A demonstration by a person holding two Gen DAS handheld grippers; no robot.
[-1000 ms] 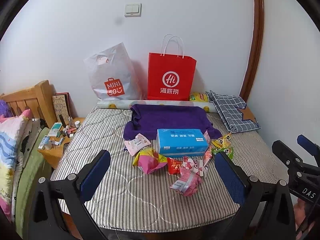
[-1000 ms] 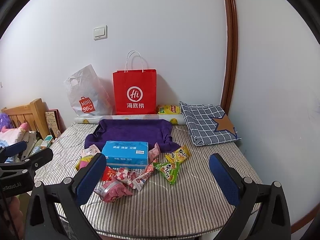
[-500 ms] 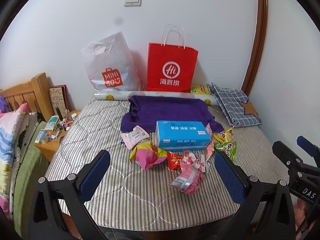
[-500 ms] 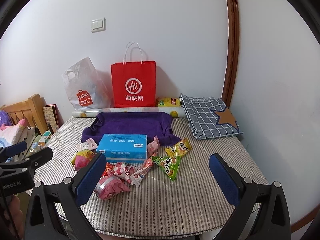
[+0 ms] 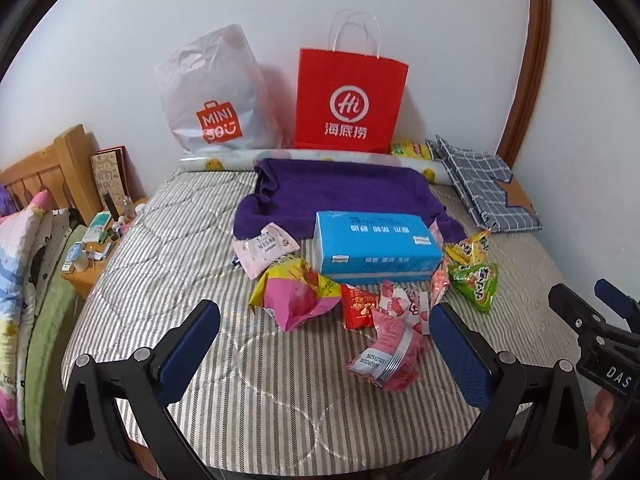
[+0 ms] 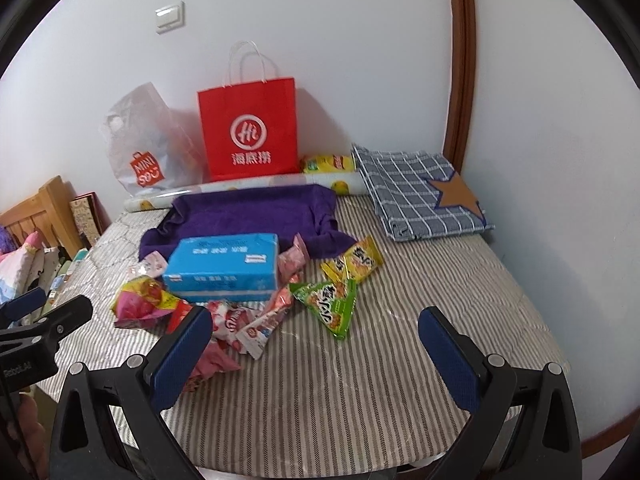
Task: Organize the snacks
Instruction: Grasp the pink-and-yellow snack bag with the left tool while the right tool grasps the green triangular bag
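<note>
Several snack packets lie in a heap on a striped mattress (image 5: 192, 248): a pink-and-yellow bag (image 5: 294, 294), a red packet (image 5: 358, 310), a pink packet (image 5: 394, 354), a green packet (image 5: 476, 284) (image 6: 332, 306) and a yellow packet (image 6: 354, 262). A blue tissue box (image 5: 376, 246) (image 6: 226, 266) sits behind them. My left gripper (image 5: 326, 340) is open and empty, just short of the heap. My right gripper (image 6: 316, 344) is open and empty, in front of the green packet.
A red paper bag (image 5: 352, 100) and a white Miniso plastic bag (image 5: 216, 100) stand against the back wall. A purple towel (image 5: 340, 192) lies behind the box, and a folded checked cloth (image 6: 416, 196) at the back right. A cluttered wooden nightstand (image 5: 92, 256) stands left.
Both grippers have moved forward and lower toward the snack heap, which now looks larger and closer. Both stay open. Nothing on the mattress has moved.
</note>
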